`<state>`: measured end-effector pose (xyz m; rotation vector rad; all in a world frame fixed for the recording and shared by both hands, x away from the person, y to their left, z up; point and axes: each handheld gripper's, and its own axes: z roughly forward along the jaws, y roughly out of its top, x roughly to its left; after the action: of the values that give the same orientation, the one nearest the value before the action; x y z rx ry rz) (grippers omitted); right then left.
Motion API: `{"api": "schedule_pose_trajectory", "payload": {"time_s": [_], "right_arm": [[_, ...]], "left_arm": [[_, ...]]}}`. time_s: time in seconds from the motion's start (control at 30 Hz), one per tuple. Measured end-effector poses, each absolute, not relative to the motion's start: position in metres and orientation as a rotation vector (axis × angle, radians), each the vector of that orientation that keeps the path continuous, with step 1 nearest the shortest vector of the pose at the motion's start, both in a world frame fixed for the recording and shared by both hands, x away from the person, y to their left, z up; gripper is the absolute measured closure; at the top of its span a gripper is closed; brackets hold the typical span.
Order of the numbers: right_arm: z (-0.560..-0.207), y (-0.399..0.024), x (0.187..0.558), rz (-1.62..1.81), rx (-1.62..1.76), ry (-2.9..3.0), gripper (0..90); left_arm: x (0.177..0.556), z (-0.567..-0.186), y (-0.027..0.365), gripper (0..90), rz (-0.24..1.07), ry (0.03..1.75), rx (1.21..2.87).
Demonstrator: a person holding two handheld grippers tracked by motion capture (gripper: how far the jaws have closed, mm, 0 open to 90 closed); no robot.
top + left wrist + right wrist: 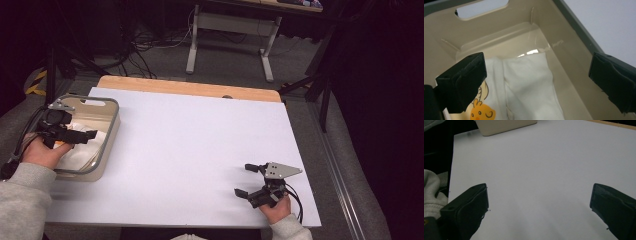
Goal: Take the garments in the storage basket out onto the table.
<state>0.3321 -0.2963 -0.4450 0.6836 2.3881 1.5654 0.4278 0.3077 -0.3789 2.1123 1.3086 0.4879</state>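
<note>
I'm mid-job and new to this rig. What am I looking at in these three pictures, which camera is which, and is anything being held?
There is no robot arm: a person holds a two-jaw tool in each hand. The high view looks down on a white table. The left gripper hangs over a beige bin at the table's left edge; the right gripper hovers above bare table near the front right.

The other two pictures come from cameras riding on the grippers, looking out between their black jaws. The left gripper view looks into the bin, where a folded white cloth with a yellow chick print lies. The right gripper view looks across the table.

Both grippers' jaws stand open, holding nothing.
</note>
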Motion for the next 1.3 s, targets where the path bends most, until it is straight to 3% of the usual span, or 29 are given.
{"api": "schedule_pose_trajectory", "payload": {"time_s": [0.77,1.3], "right_arm": [[-0.445,-0.296,0.332,1.565,0.683,2.391,2.5],[-0.445,-0.297,0.332,1.573,0.686,2.389,2.5]], "left_arm": [[0.452,-0.413,0.306,3.8,0.355,1.479,2.372],[0.454,-0.426,0.302,5.3,0.391,1.491,2.468]]}}
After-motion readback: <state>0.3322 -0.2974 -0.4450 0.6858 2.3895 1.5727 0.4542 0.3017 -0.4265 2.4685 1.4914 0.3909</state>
